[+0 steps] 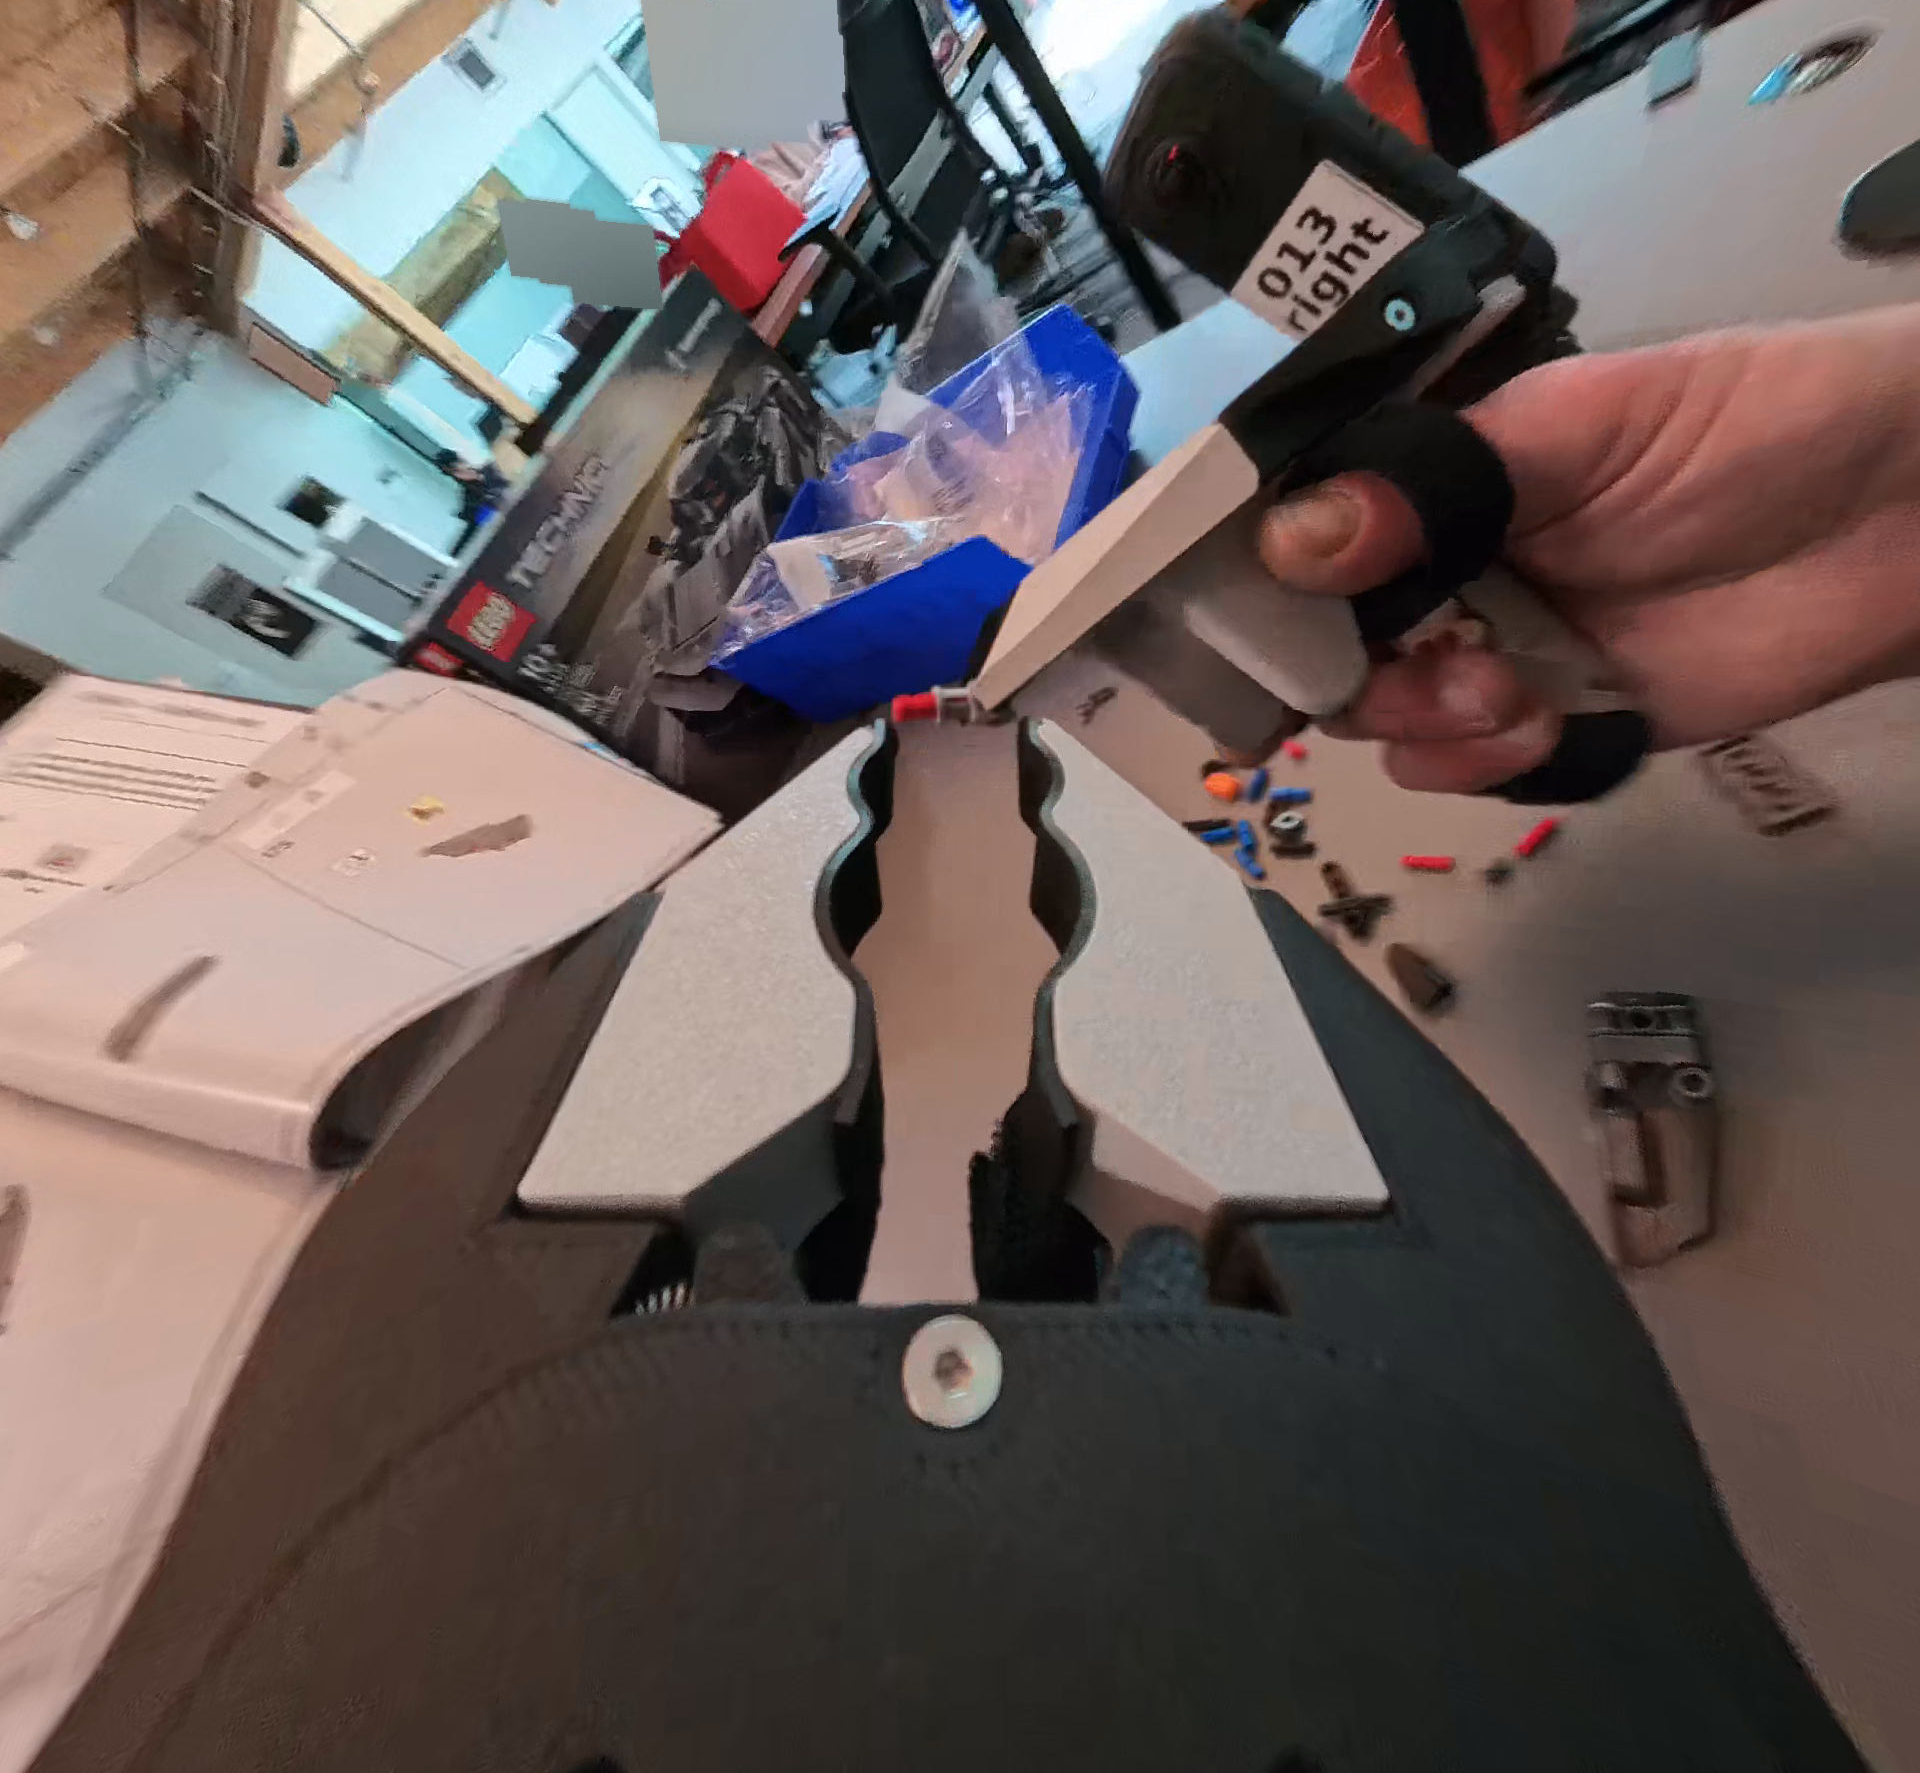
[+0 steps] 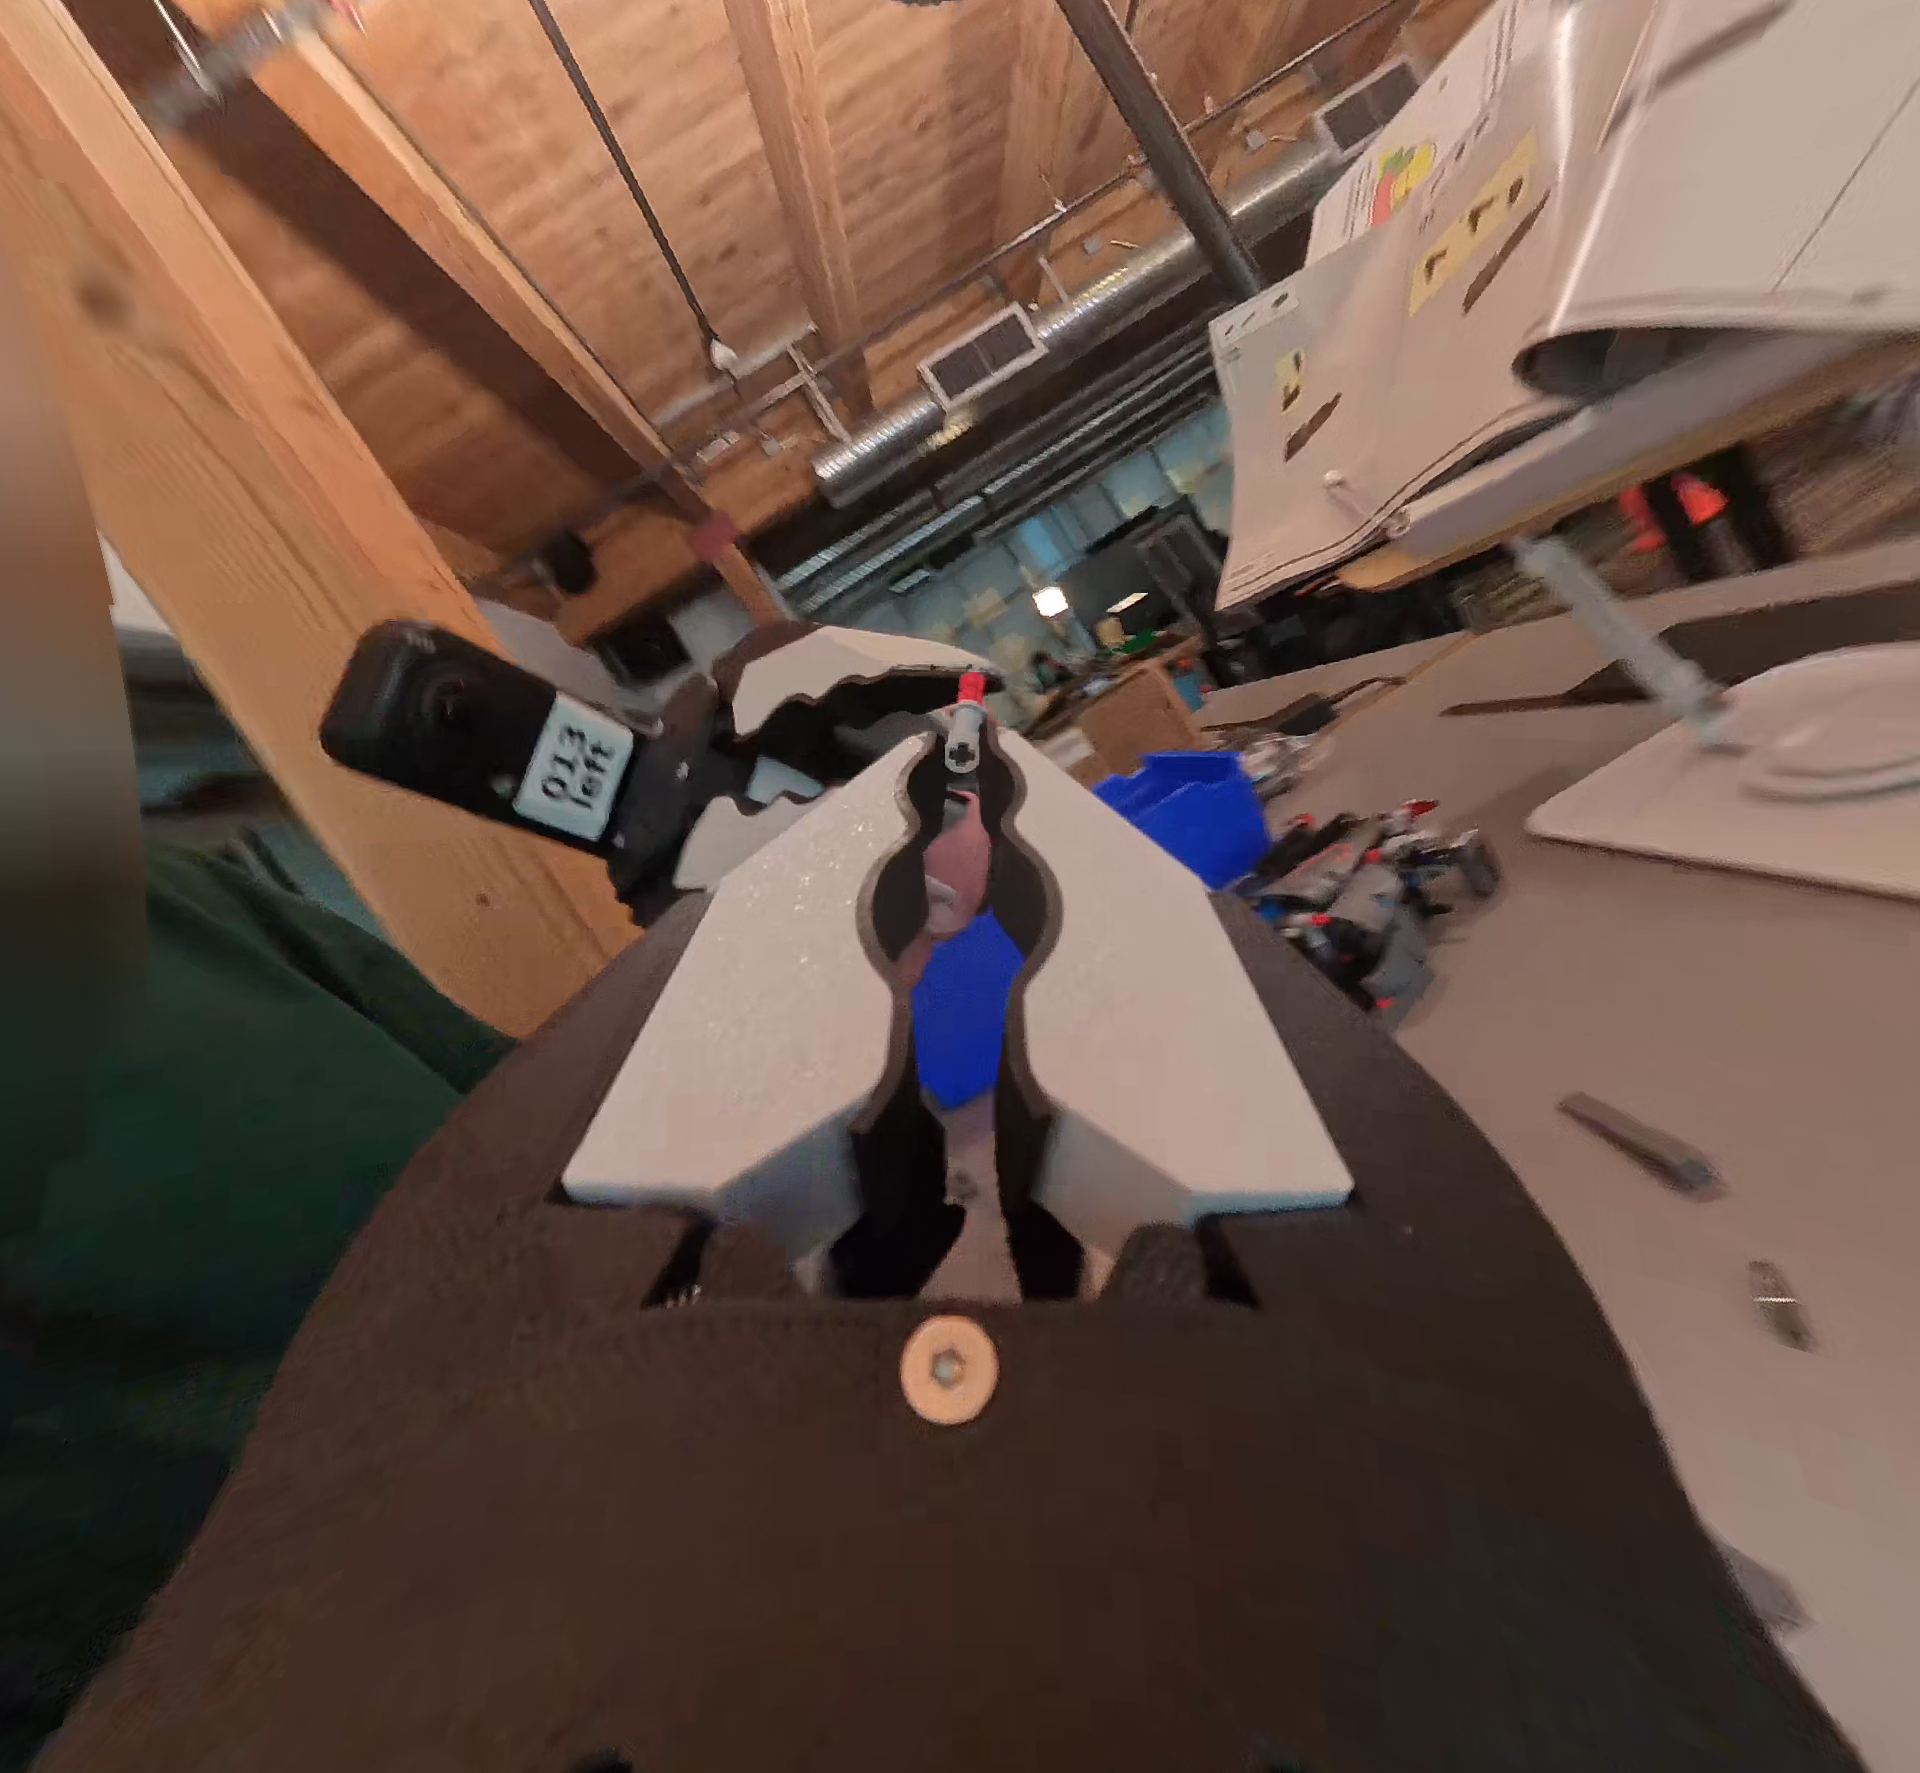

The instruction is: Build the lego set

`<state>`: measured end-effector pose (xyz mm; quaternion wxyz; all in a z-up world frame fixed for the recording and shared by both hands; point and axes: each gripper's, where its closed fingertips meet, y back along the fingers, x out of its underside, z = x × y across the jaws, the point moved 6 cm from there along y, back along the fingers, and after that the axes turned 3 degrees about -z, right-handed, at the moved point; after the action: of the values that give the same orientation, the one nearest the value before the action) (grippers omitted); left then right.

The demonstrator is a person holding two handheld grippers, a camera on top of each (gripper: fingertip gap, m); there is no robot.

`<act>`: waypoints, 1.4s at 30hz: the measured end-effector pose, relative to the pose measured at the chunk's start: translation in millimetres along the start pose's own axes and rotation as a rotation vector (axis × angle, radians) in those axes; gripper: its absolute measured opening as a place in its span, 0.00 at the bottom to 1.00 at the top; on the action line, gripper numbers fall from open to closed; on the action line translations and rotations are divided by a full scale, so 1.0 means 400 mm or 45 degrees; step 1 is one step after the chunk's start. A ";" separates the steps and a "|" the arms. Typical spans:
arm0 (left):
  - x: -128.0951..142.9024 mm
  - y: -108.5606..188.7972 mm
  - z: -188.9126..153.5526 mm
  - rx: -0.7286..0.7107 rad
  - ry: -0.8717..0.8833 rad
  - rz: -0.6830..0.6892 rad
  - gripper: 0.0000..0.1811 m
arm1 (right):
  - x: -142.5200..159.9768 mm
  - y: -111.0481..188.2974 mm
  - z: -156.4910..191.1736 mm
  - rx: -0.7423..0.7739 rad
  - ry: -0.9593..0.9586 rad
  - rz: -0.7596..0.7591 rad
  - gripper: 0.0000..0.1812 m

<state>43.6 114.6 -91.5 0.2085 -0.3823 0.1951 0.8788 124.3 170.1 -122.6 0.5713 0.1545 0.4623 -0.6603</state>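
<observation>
While both hand-held grippers meet midair, right hand-held gripper (image 2: 961, 755) pinches pin (image 2: 962, 736).

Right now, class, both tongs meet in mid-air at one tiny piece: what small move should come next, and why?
Probably press the two together gently. The right tongs pinch a grey connector whose red-tipped pin sits at the left tongs, which look slightly parted, so the joint seems unfinished.

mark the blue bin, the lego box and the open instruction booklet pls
blue bin (image 1: 883, 637): left wrist view, on its front wall.
lego box (image 1: 623, 539): left wrist view, on its printed front face.
instruction booklet (image 1: 343, 902): left wrist view, on the open page.
</observation>
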 end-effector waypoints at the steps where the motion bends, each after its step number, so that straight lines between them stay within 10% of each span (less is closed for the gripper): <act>1: 0.001 0.014 0.004 0.066 0.091 -0.015 0.10 | -0.004 0.002 0.010 0.049 0.167 0.053 0.02; 10: -0.005 0.065 0.008 0.357 0.527 -0.084 0.07 | -0.003 0.014 0.106 0.132 1.117 0.443 0.02; 19: 0.000 0.084 -0.022 0.570 0.975 -0.189 0.04 | 0.057 0.013 0.148 0.147 1.460 0.620 0.03; 33: 0.005 0.086 -0.060 0.655 1.081 -0.097 0.02 | 0.083 0.007 0.179 0.183 1.650 0.718 0.03; 42: 0.038 0.111 -0.069 0.408 1.026 -0.043 0.02 | 0.102 0.057 0.121 0.330 1.306 0.879 0.17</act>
<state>27.6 67.0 -112.2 0.1868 -0.6609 0.3885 0.6143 148.4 108.8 -136.8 0.4338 0.6596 0.5171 -0.3307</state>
